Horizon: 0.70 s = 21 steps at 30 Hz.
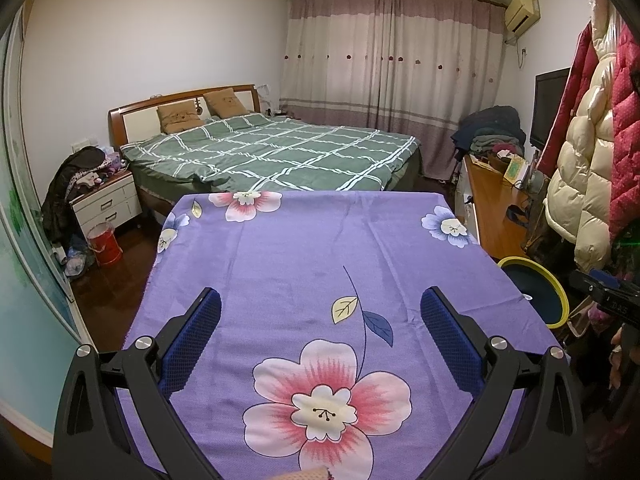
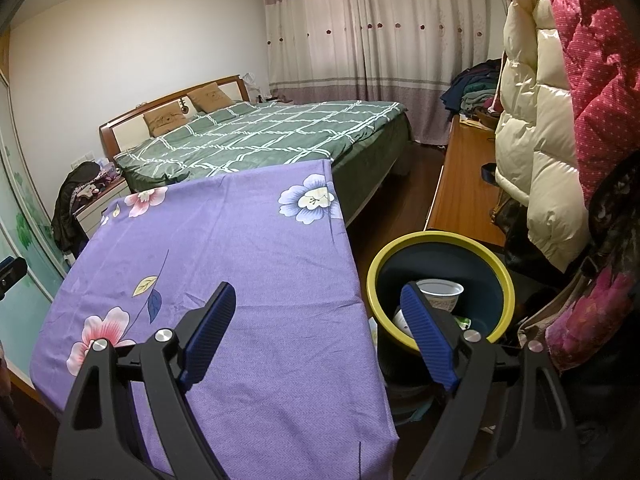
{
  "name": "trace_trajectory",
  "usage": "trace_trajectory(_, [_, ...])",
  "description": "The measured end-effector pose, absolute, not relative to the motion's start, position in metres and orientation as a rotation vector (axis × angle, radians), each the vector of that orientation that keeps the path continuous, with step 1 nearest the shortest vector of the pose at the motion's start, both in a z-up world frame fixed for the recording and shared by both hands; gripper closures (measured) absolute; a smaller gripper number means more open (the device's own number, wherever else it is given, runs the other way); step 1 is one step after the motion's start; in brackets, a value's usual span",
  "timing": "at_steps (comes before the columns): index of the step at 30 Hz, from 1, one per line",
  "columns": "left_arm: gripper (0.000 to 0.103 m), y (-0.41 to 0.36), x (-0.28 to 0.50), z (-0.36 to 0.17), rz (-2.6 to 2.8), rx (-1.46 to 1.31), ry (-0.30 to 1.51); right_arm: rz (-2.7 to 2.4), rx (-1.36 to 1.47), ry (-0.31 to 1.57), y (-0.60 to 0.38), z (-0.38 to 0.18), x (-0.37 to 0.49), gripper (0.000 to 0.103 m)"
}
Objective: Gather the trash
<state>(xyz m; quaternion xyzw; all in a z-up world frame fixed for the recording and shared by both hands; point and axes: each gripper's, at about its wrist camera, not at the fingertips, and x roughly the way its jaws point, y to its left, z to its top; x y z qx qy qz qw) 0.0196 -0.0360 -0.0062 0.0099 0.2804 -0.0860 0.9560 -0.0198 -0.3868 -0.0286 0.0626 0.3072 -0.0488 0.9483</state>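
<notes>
A dark bin with a yellow rim point(image 2: 440, 240) stands on the floor right of the table; a white cup point(image 2: 440, 292) and other scraps lie inside it. The same bin point(image 1: 536, 292) peeks out at the table's right edge in the left wrist view. My right gripper point(image 2: 318, 298) is open, its left finger over the purple flowered tablecloth point(image 2: 248, 248) and its right finger over the bin's near rim, with nothing between them. My left gripper point(image 1: 320, 300) hangs open over the tablecloth point(image 1: 312, 248), also holding nothing.
A bed with a green checked cover point(image 1: 272, 152) stands beyond the table. A wooden sideboard point(image 2: 464, 184) runs along the right wall, with padded coats point(image 2: 544, 128) hanging over it. A nightstand point(image 1: 108, 200) and a red bucket point(image 1: 105, 244) sit at the left.
</notes>
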Motion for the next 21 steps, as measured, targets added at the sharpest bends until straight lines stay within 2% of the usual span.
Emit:
trace_trajectory(14, [0.005, -0.036, 0.027, -0.005, -0.163, 0.025, 0.561, -0.099, 0.126, 0.631, -0.383, -0.034, -0.021, 0.023])
trace_trajectory(21, [0.005, -0.026, 0.093, -0.030, -0.121, 0.048, 0.664, -0.025, 0.140, 0.669, -0.365, -0.038, 0.020, 0.017])
